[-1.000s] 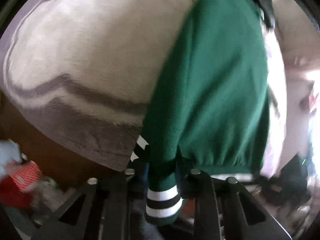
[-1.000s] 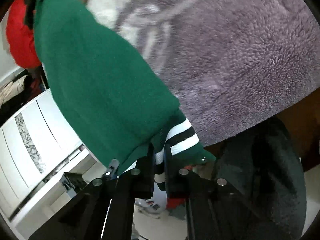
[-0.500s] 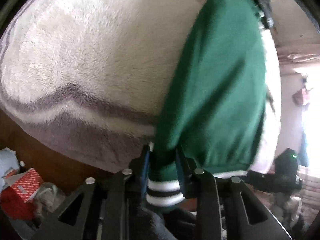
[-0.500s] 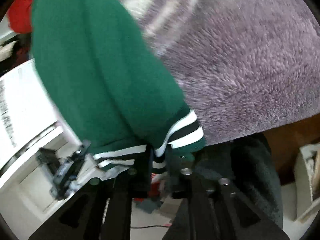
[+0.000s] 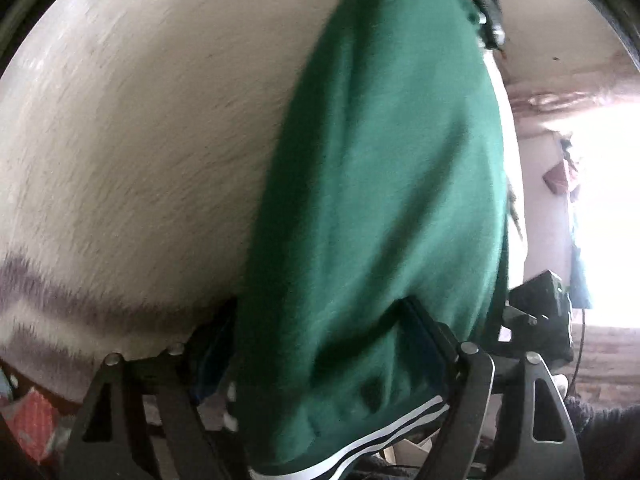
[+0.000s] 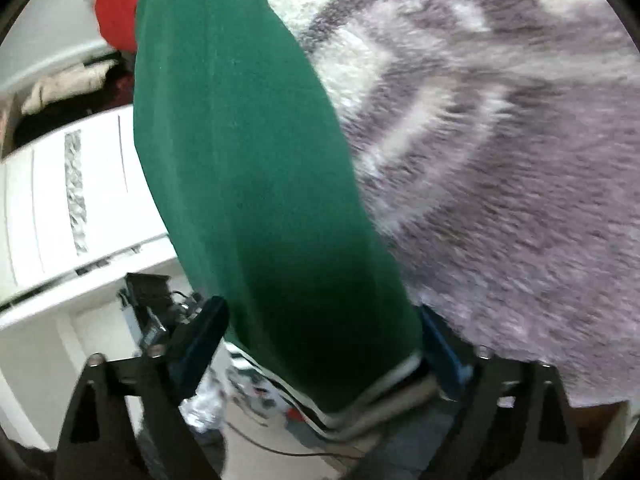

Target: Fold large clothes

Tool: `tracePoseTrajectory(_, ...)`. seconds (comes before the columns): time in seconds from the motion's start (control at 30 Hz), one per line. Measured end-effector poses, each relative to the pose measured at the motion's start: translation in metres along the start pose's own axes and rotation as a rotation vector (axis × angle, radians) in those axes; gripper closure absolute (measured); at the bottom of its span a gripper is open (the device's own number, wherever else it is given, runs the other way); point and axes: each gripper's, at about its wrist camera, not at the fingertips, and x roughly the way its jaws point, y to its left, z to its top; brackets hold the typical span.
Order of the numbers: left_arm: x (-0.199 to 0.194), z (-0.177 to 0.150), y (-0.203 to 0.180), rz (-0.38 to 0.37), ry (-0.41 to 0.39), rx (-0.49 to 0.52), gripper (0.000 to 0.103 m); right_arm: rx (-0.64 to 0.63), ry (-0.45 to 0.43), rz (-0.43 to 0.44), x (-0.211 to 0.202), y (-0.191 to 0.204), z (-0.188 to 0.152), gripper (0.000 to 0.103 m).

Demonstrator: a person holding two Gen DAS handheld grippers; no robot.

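Note:
A green sweater [image 5: 380,200] with a black-and-white striped hem lies on a fluffy blanket [image 5: 140,140] that is cream on one side and purple-grey [image 6: 520,200] on the other. My left gripper [image 5: 320,328] is open, its fingers [image 5: 432,332] spread wide, with the sweater's hem end lying between them. My right gripper [image 6: 324,328] is also open, its fingers [image 6: 200,332] spread on either side of the sweater [image 6: 248,160] near its striped hem. The image is motion-blurred.
White drawers [image 6: 72,200] stand left in the right wrist view, with a red garment [image 6: 116,12] behind the sweater. The other gripper [image 5: 540,312] shows at right in the left wrist view. A red box [image 5: 32,424] lies below the blanket edge.
Both grippers were shut on the sweater's striped cuffs; now both have opened wide and let go. Both have moved forward along the sweater, which lies between the spread fingers.

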Motion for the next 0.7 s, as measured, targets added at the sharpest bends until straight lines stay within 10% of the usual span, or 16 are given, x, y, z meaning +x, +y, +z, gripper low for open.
tracePoseTrajectory(0.13,-0.003,-0.002,-0.001,-0.009,-0.046,-0.004,0.03,-0.028,0.041,0.019,0.017,0.008,-0.003,0.006)
tracePoseTrajectory(0.2,-0.013,-0.005,0.003,-0.001,-0.075,0.001,0.066,-0.059,0.061,-0.016,0.035,0.015,0.0,0.015)
tracePoseTrajectory(0.27,-0.028,-0.012,0.009,-0.024,-0.08,-0.012,0.081,-0.043,0.065,-0.049,0.043,0.016,0.019,0.068)
tracePoseTrajectory(0.3,-0.033,-0.016,0.01,-0.042,-0.09,-0.018,0.087,-0.009,0.052,-0.04,0.043,0.014,0.017,0.069)
tracePoseTrajectory(0.7,-0.114,-0.072,-0.011,-0.102,-0.056,-0.113,0.091,0.151,0.119,0.05,0.008,0.052,-0.085,0.081)
